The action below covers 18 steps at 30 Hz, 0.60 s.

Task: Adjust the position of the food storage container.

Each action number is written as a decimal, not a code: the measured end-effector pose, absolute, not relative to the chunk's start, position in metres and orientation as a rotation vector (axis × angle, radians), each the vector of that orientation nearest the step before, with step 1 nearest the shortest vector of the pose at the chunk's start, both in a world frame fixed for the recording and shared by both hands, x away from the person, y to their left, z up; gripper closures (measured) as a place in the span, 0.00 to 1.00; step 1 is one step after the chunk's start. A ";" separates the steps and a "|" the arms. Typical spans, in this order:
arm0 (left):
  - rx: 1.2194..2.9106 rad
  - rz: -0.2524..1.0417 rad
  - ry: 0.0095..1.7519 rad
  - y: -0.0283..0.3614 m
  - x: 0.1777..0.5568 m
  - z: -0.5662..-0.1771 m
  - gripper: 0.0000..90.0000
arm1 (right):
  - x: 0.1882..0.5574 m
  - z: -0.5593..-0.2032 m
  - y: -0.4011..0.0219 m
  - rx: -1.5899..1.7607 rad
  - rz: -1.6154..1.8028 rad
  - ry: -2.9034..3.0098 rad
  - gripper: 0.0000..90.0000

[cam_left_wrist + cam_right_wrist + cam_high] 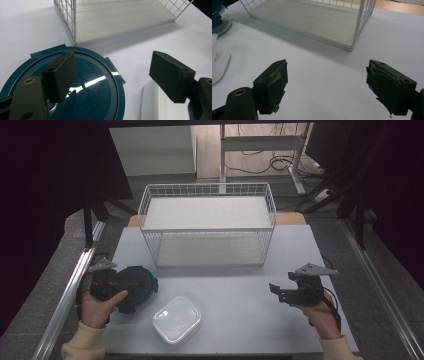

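- Teal round container (135, 287) sits at the near left of the table (240, 280), lid on, just in front of the white wire rack (207, 222).
- Left hand-held gripper (117, 287) hovers right over that container; in the high view it overlaps the container's left half, with the person's left hand (97, 307) wrapped around it from below.
- From the left gripper view the jaws stand wide apart and released: one pad hangs over the glossy teal lid (95, 85), the other over the edge of the white square container (150, 105). Nothing is pinched between them; whether a pad touches the lid I cannot tell.
- White square container (176, 318) lies just beside the teal one, toward the near edge and nearer the middle of the table; the two are close, perhaps touching at the rims.
- Right hand-held gripper (280, 292) is well apart, at the right side of the table, held by the right hand (320, 312) and pointing toward the table's middle.
- Right gripper view: jaws spread wide, released, bare table between them, worn tape on the pads (274, 80). Rack corner (359, 25) ahead, white container's rim (219, 62) off to one side.
- Rack has two pale shelves, both bare.
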<state>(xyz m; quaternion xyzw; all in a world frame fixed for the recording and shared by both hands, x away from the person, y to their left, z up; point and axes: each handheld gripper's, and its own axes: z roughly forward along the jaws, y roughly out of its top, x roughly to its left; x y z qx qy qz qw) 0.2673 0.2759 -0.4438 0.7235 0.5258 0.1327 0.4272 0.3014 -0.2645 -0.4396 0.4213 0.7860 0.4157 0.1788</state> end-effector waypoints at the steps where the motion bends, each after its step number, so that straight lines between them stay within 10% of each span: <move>1: 1.807 0.333 1.314 0.276 0.267 -0.444 0.24 | 0.301 -0.439 -0.264 1.190 1.177 2.223 0.19; 18: 1.797 0.337 1.320 0.281 0.264 -0.439 0.24 | 0.300 -0.439 -0.262 1.184 1.147 2.232 0.20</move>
